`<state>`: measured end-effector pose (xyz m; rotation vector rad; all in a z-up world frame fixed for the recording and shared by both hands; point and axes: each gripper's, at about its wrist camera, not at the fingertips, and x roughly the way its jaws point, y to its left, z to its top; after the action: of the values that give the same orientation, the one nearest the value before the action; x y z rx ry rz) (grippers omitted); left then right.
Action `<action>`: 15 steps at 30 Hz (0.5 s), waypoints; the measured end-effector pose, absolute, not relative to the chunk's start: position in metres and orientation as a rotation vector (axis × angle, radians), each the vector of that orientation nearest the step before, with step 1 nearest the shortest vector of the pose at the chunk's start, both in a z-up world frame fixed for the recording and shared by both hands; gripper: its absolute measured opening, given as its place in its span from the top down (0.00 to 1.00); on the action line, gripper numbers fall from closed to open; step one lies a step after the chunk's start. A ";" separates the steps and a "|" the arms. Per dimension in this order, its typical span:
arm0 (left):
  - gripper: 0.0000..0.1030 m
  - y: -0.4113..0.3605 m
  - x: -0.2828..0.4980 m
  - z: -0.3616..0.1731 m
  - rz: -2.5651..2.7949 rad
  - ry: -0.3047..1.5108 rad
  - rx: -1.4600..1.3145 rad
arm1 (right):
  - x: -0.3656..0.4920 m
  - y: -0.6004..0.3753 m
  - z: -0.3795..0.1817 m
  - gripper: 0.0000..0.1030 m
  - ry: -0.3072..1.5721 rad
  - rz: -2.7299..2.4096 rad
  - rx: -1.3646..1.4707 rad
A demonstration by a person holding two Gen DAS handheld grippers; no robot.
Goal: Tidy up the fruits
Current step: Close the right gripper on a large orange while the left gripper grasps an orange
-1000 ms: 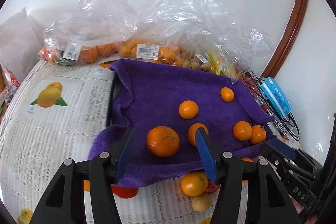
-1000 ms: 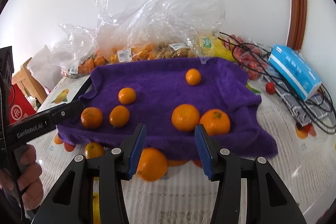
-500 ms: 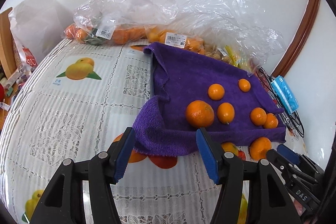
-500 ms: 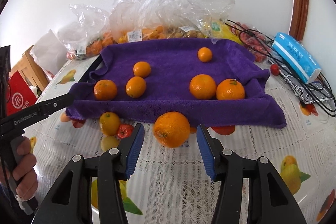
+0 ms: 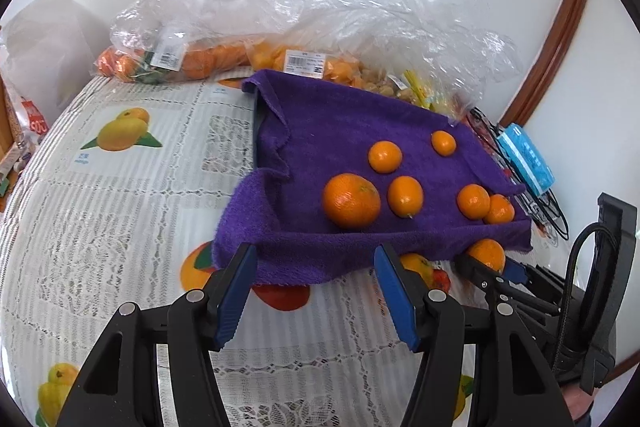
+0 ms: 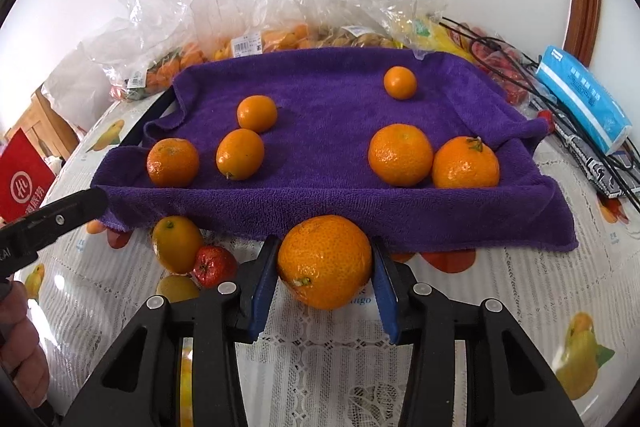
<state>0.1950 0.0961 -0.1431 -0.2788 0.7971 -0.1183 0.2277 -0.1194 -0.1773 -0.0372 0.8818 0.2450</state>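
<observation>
A purple towel lies over a dark tray and carries several oranges, among them a big one at its near left. In front of the towel, a large orange rests on the lace tablecloth. My right gripper is closing on it, and both blue pads touch its sides. The same gripper and orange show in the left wrist view. My left gripper hangs open over the towel's front hem with nothing between its fingers.
A yellow-orange citrus, a small red fruit and a pale fruit lie loose left of the held orange. Plastic bags of fruit line the back. A blue tissue pack and black cables sit at the right.
My right gripper sank onto the large orange before the towel and its jaws narrowed onto it. My left gripper drew back from the towel, leaving the big orange lying there.
</observation>
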 end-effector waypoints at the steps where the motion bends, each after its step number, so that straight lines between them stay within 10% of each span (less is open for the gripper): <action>1: 0.43 0.093 0.195 -0.144 -0.131 0.798 -0.274 | 0.225 -0.121 -0.175 0.57 0.871 0.247 -0.042; 15: 0.53 0.039 0.212 -0.164 -0.174 0.892 -0.295 | 0.206 -0.180 -0.163 0.57 0.808 0.252 -0.044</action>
<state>0.2123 0.0393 -0.1636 -0.2952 0.8915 -0.1735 0.2057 -0.1799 -0.1635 -0.0445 0.8078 0.2515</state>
